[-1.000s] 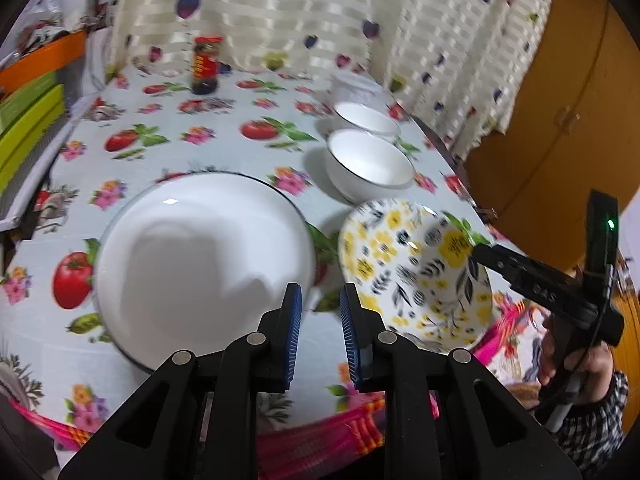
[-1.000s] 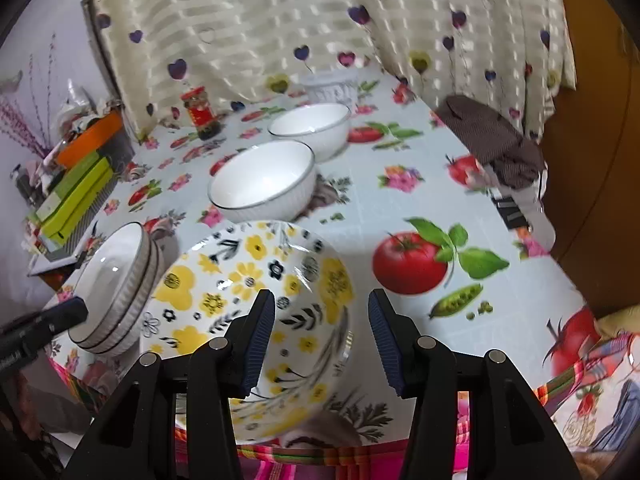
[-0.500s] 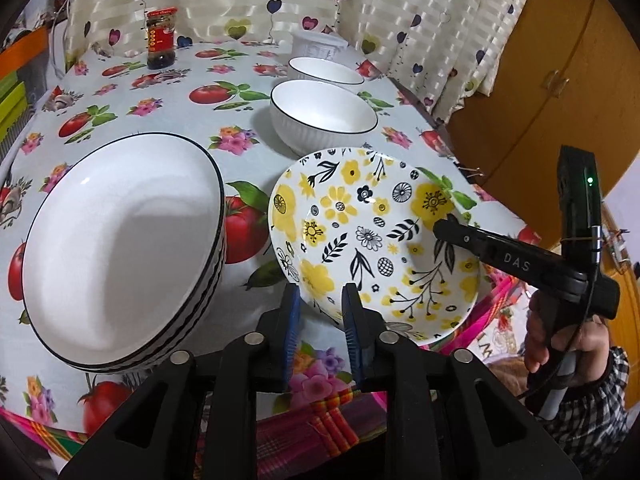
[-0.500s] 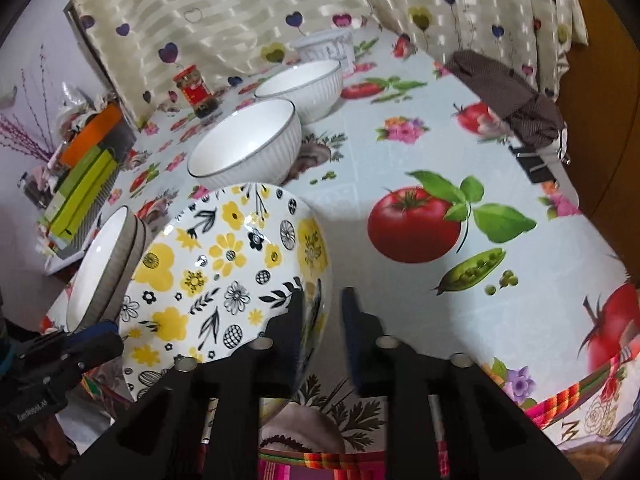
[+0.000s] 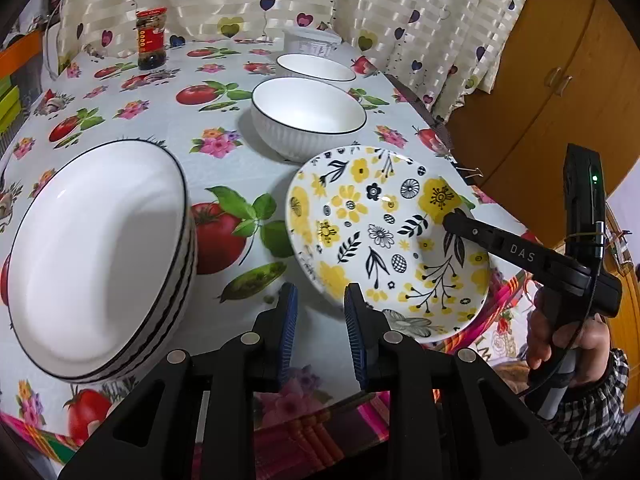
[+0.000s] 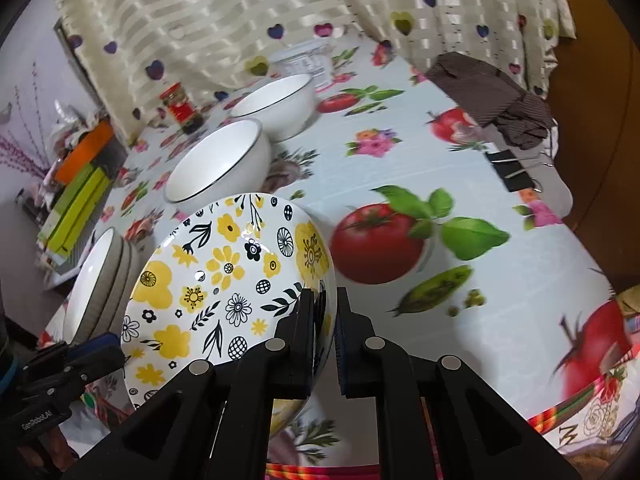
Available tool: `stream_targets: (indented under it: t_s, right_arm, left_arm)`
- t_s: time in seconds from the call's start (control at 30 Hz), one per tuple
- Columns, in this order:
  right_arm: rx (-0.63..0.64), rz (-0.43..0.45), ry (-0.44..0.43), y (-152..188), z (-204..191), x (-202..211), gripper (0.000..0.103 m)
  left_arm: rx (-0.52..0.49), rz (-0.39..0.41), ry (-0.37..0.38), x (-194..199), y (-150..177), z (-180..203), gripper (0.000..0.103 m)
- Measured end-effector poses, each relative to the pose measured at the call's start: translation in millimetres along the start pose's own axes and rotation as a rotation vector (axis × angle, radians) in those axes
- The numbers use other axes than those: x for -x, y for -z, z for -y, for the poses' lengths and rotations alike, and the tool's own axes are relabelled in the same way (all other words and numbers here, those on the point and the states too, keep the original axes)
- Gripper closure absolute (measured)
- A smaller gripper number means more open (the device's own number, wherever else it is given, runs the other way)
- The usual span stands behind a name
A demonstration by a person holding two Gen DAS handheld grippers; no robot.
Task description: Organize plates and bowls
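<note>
Yellow-and-black flowered ceramic plate (image 6: 224,280) tilted at lower centre of right view, rim pinched in my right gripper (image 6: 324,320), jaws just closed. My left gripper (image 5: 320,320) narrow, empty, beside plate edge. Stacked white plates (image 5: 100,264) left; two white ribbed bowls (image 5: 308,120) behind on fruit-print tablecloth (image 5: 224,160).
</note>
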State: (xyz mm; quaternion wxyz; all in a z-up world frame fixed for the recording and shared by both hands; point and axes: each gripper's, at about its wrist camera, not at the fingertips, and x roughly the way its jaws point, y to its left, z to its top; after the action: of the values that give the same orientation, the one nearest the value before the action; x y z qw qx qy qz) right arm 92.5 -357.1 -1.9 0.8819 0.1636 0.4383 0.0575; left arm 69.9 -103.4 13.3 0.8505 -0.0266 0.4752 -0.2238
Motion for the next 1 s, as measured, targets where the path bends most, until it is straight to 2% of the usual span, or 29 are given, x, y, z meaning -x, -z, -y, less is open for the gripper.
stream_targets:
  t_s: [0.3, 0.53, 0.6, 0.67, 0.7, 0.9, 1.0]
  right_arm:
    - [-0.029, -0.001, 0.03, -8, 23, 5, 0.093]
    - [-0.04, -0.017, 0.012, -14, 29, 5, 0.092]
    - [-0.047, -0.015, 0.008, -16, 30, 7, 0.089]
    - [-0.062, -0.008, 0.009, -20, 33, 11, 0.069]
    - [-0.065, -0.004, 0.008, -22, 34, 12, 0.066]
    - [-0.049, 0.067, 0.02, -41, 28, 26, 0.066]
    - [-0.022, 0.074, 0.007, -58, 17, 23, 0.066]
  left_arm:
    - [0.009, 0.001, -0.002, -9, -19, -2, 0.078]
    - [0.025, 0.015, -0.011, -17, -44, -16, 0.078]
    - [0.034, 0.017, -0.012, -19, -53, -21, 0.078]
    - [0.036, 0.018, -0.009, -21, -59, -24, 0.078]
    - [0.04, 0.018, -0.011, -22, -63, -26, 0.078]
    - [0.071, 0.018, 0.007, -28, -84, -38, 0.078]
    - [0.084, 0.019, 0.0, -33, -97, -43, 0.078]
